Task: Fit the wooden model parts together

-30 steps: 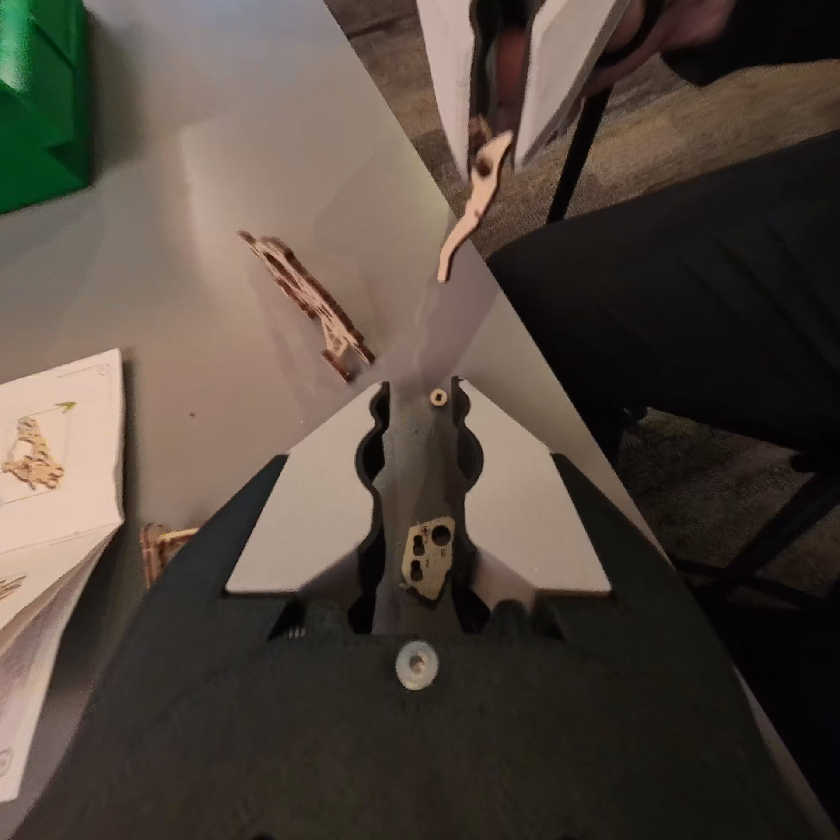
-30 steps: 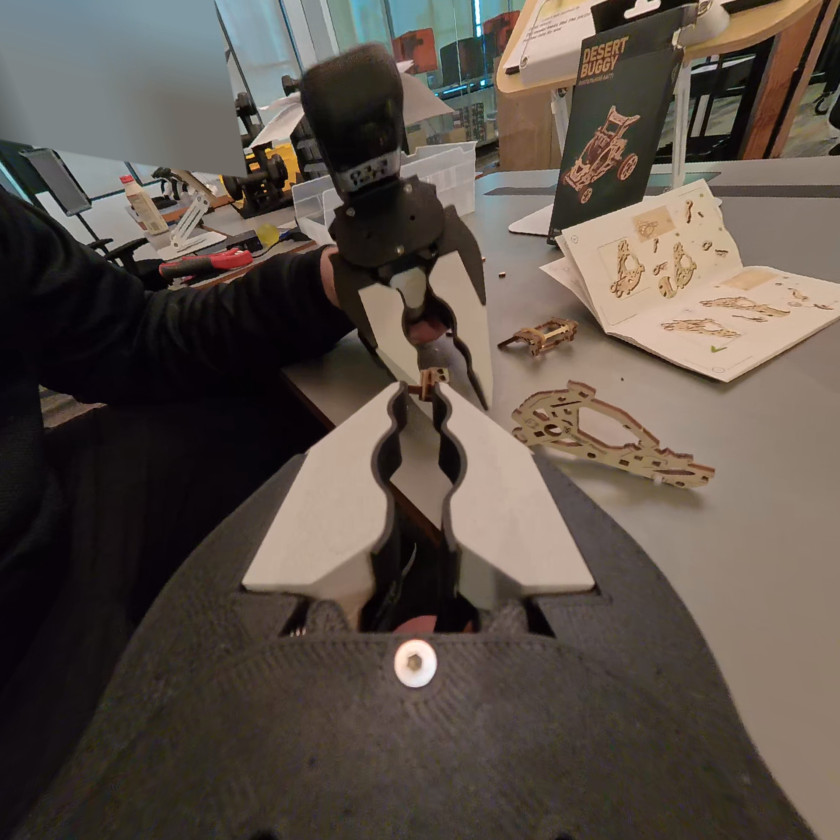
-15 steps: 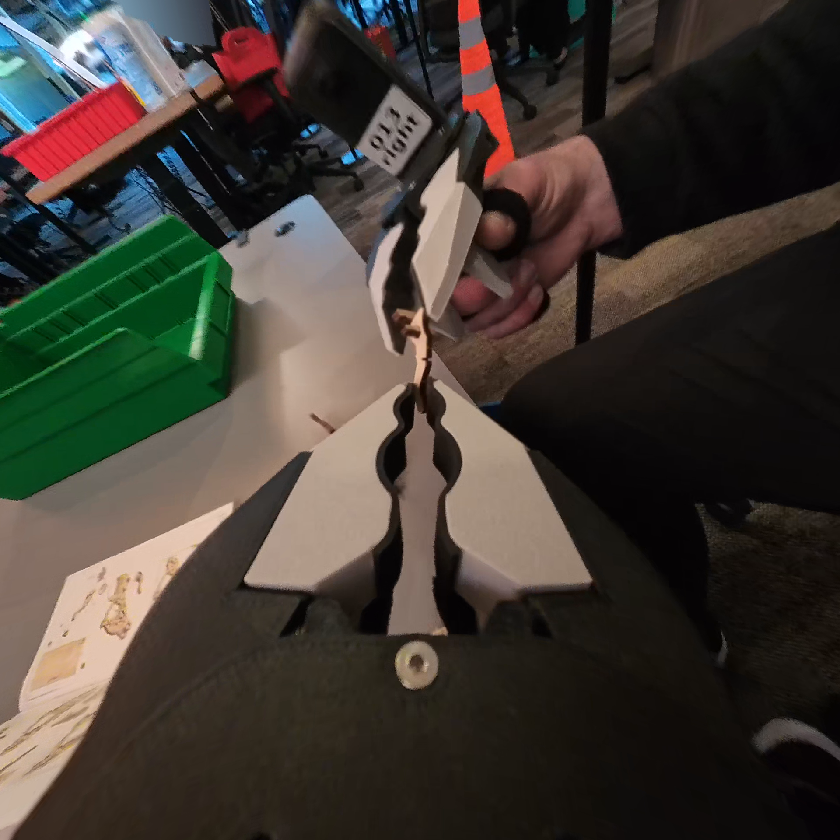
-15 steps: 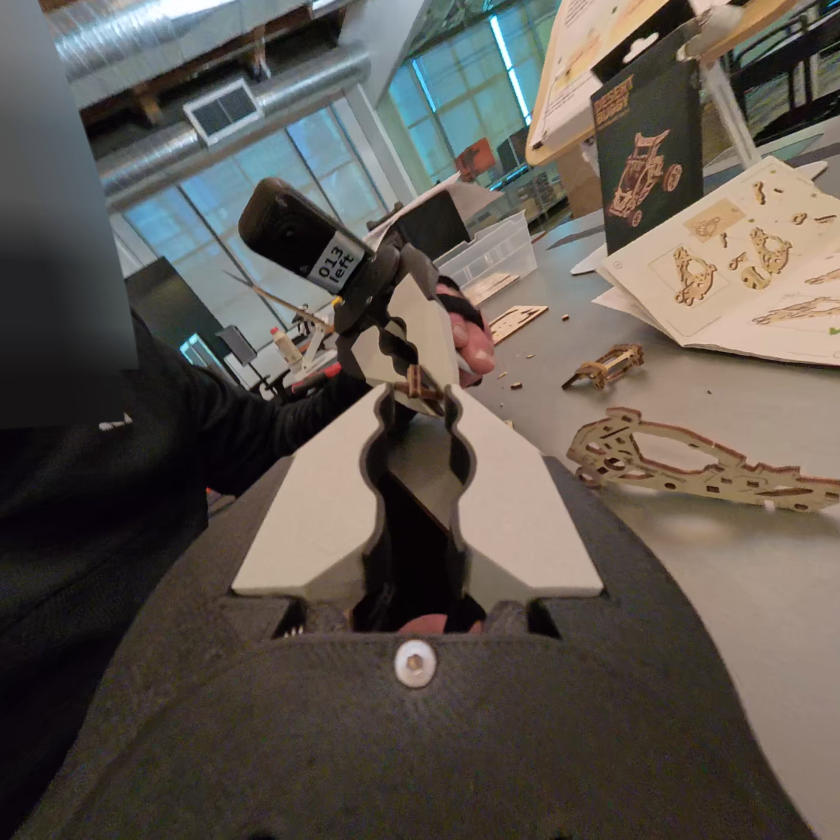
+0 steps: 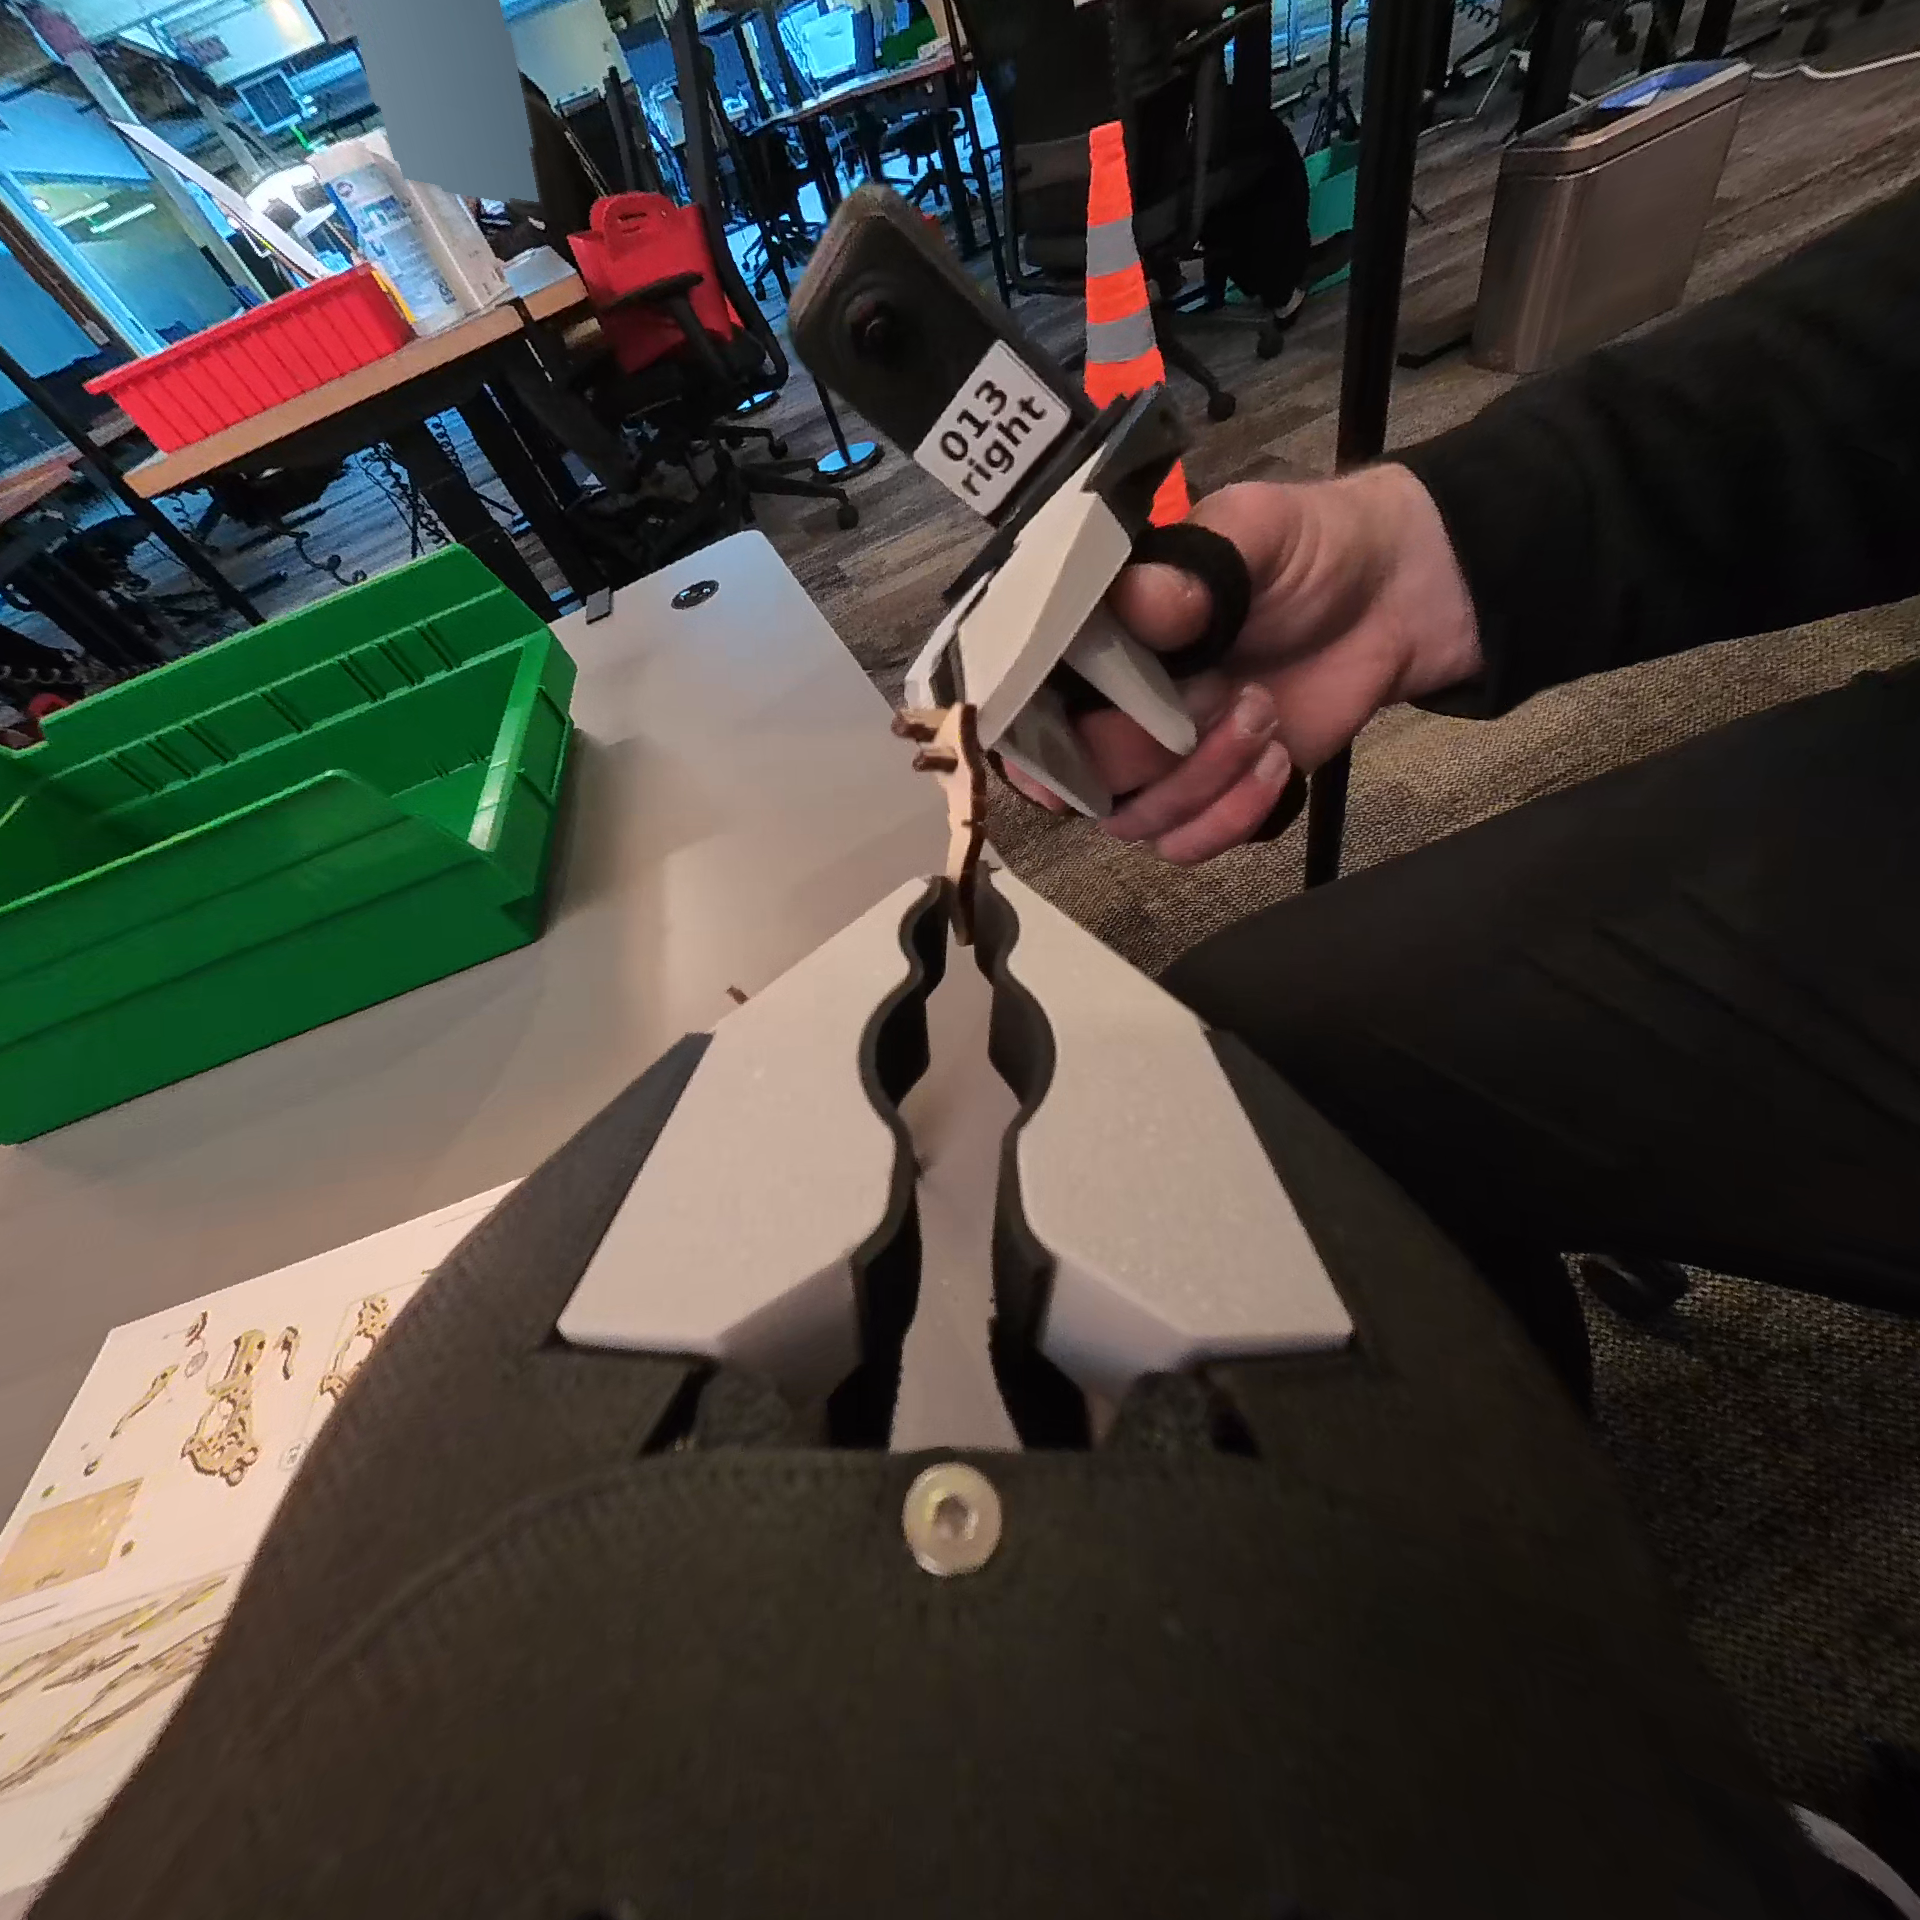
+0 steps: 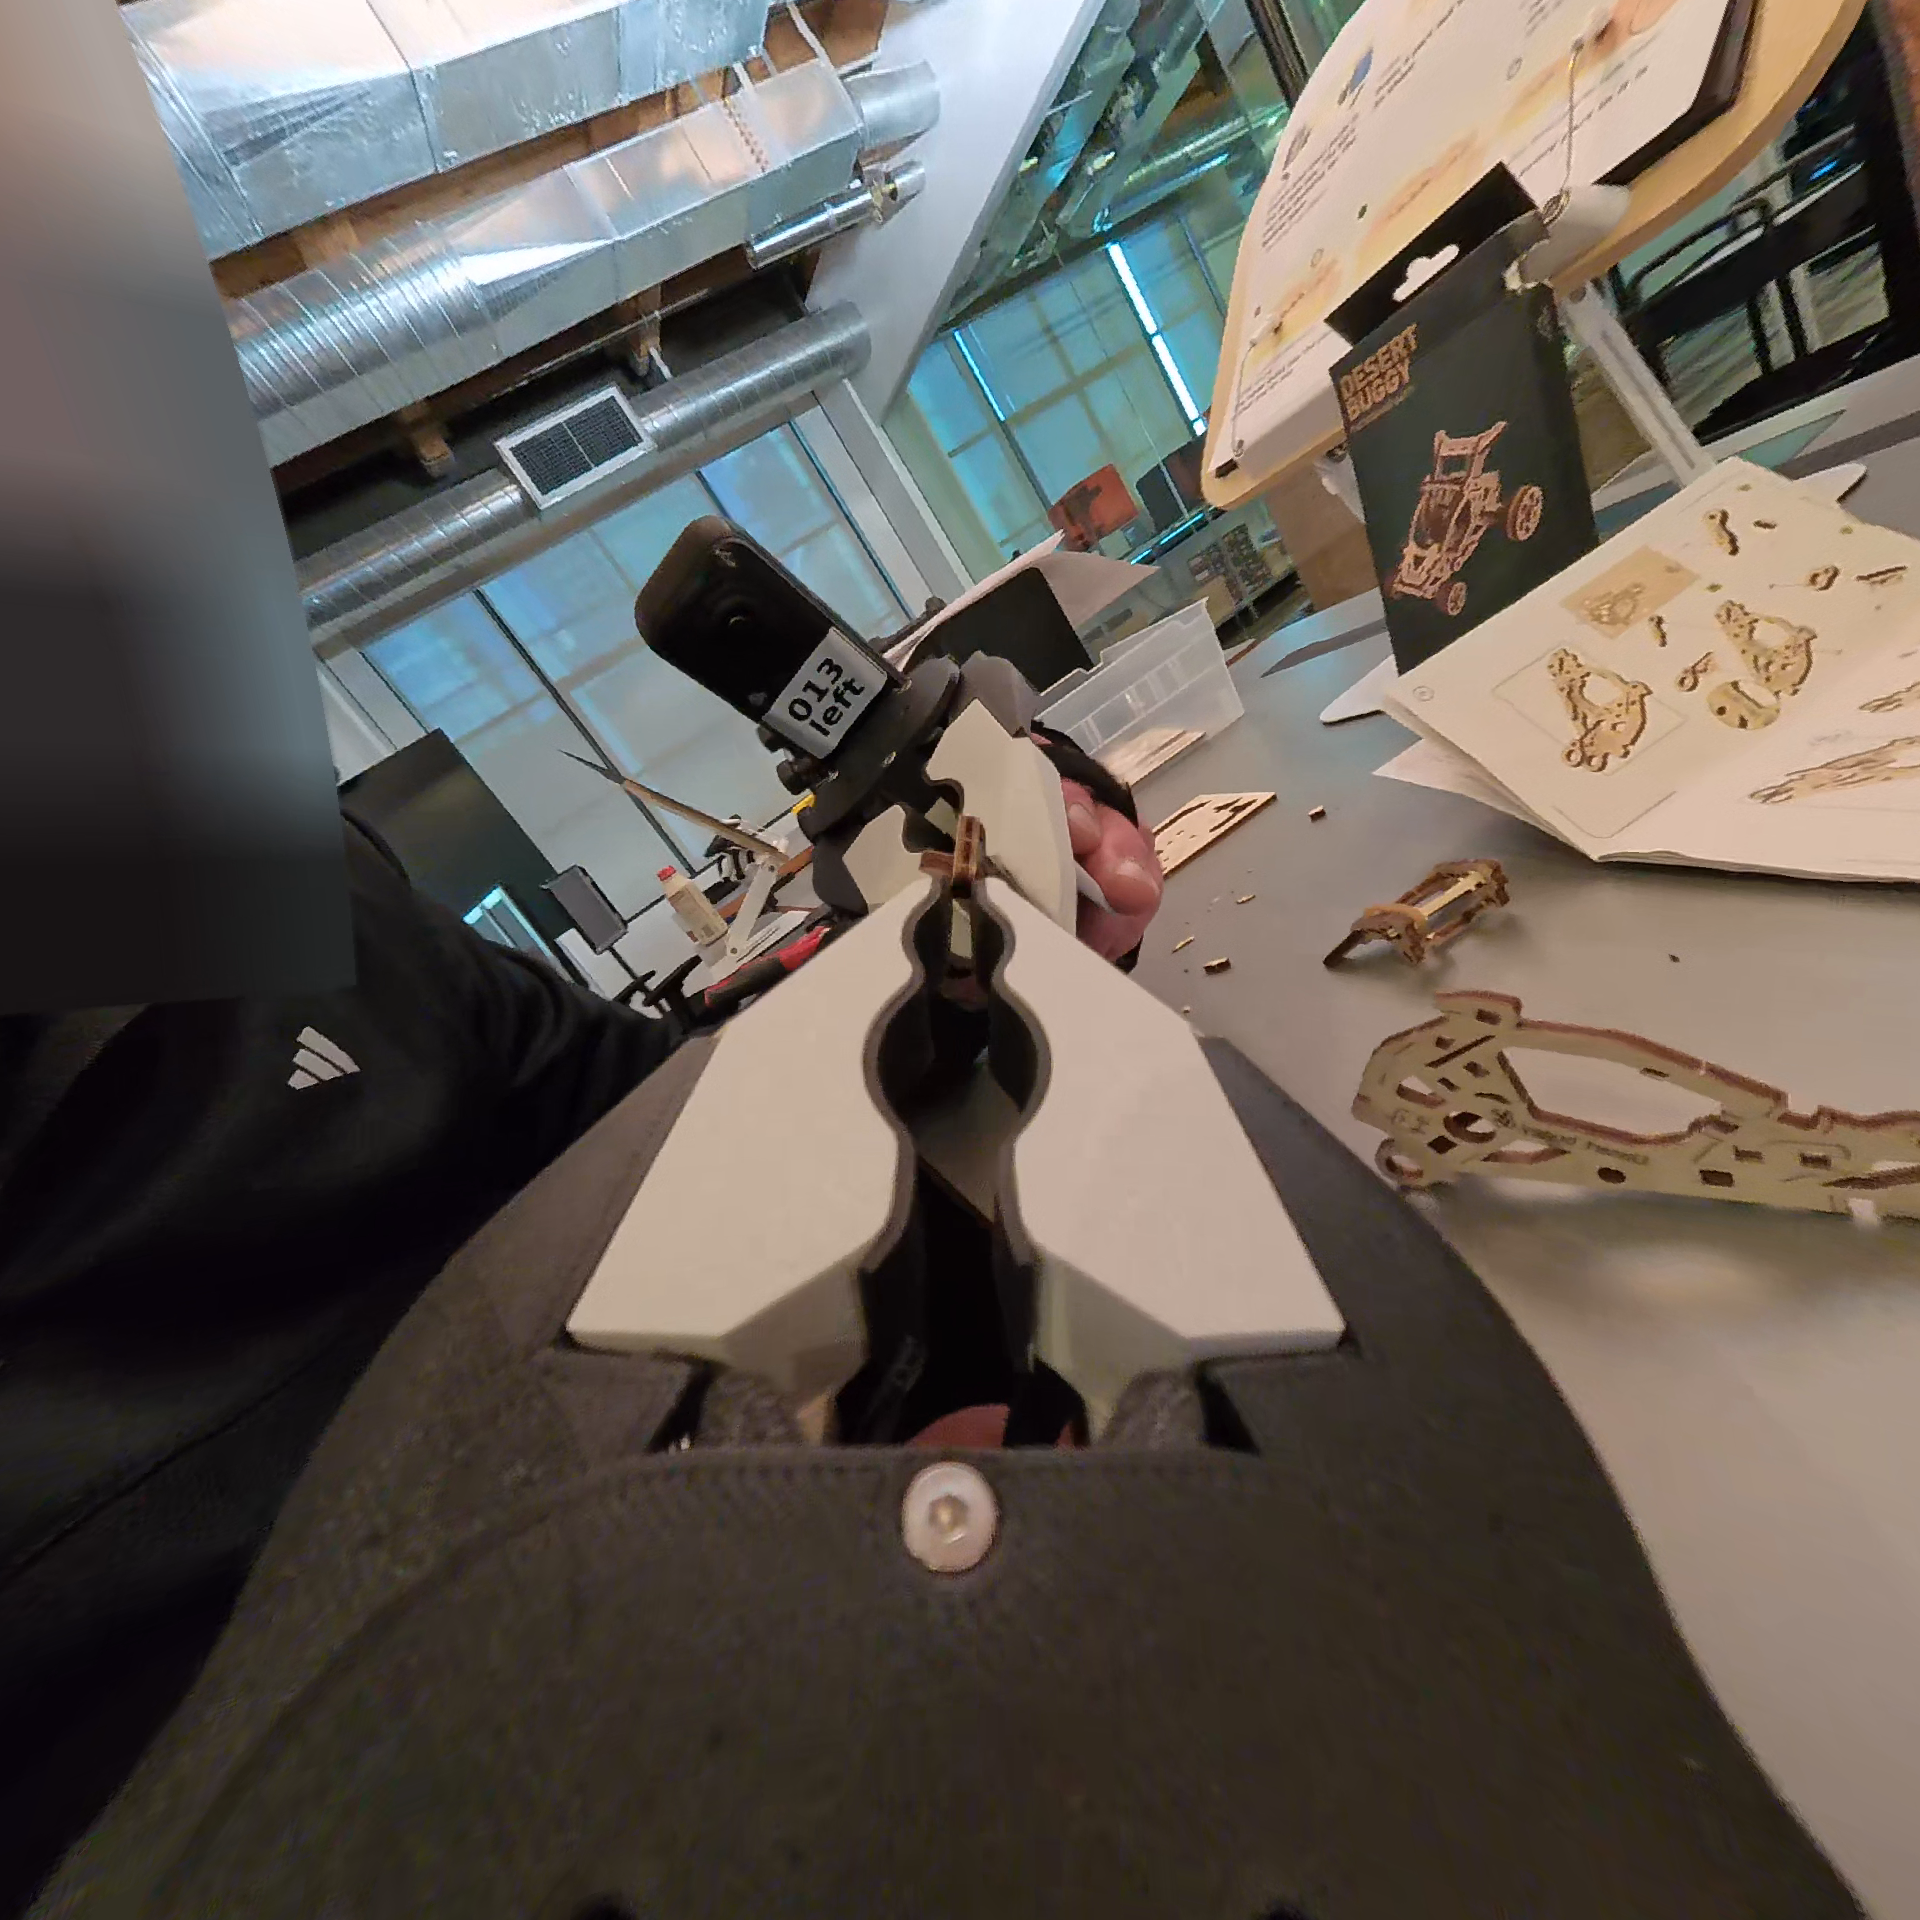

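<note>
Mid-assembly, far from finished, judging by what lies loose: 1 big flat frame [image 6: 1621, 1127] lies on the table [image 6: 1558, 1455] right of the right gripper [image 6: 961, 902], with no other piece on it; a small sub-assembly [image 6: 1418, 912] beyond the frame looks already built; a part sheet [image 6: 1210, 826] and crumbs of wood lie behind it. The manual [image 6: 1704, 717] lies open further back from the frame, a dark kit card [image 6: 1465, 488] standing behind that. Step in hand looks like mating 2 small pieces in the air over the table edge, well clear of the frame. The left gripper [image 5: 961, 914] has its tips nearly together, pinching the lower end of a thin strip [image 5: 961, 821] that stands up out of the jaws. The right gripper is likewise almost closed, and its tips sit on a small tabbed piece [image 6: 966, 852] at the strip's top end; in the left view that piece [image 5: 930, 732] shows as short dark tabs sticking out sideways just under the right gripper's white fingers [image 5: 1023, 623]. The 2 grippers meet nose to nose, both touching the same joined bit. Whether the tab is fully seated in the strip cannot be told. Left to do, as a judgement: press this joint home, then fit the result and the sub-assembly onto the frame. A green bin [image 5: 260, 790] sits left of the left gripper, unused.
</note>
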{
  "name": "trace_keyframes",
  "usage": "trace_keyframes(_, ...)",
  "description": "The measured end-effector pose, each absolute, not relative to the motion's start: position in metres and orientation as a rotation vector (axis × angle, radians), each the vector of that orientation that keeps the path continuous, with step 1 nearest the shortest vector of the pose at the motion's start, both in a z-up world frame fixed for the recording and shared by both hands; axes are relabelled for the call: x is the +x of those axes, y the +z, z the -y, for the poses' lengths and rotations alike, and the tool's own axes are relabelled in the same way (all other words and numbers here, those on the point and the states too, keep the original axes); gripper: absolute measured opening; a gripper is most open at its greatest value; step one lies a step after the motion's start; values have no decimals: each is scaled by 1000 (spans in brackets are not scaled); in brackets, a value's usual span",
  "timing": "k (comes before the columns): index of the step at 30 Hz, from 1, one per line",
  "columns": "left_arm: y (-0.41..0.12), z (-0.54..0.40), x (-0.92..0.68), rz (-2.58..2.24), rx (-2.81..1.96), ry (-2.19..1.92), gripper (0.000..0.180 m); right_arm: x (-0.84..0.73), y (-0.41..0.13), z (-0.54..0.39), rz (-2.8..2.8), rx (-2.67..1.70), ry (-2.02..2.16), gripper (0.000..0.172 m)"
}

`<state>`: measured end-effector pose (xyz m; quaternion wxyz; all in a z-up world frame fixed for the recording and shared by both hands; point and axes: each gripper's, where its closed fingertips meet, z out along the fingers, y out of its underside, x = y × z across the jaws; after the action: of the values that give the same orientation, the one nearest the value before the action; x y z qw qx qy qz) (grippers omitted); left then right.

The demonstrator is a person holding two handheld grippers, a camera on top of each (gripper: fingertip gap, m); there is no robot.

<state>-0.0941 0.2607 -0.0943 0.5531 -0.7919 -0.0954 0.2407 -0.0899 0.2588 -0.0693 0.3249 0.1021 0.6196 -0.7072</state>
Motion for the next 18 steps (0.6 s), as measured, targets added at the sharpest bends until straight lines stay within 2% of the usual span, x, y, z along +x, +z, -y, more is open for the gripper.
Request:
trace_keyframes(9, -81, -259, -96, 253, -1799, 583, 2, -91, -59, -258, -1627, 268, -1912, 0)
trace_keyframes(18, -60, -263, -87, 251, -1640, 433, 2, -86, -37, -257, -1369, 277, -1945, 0)
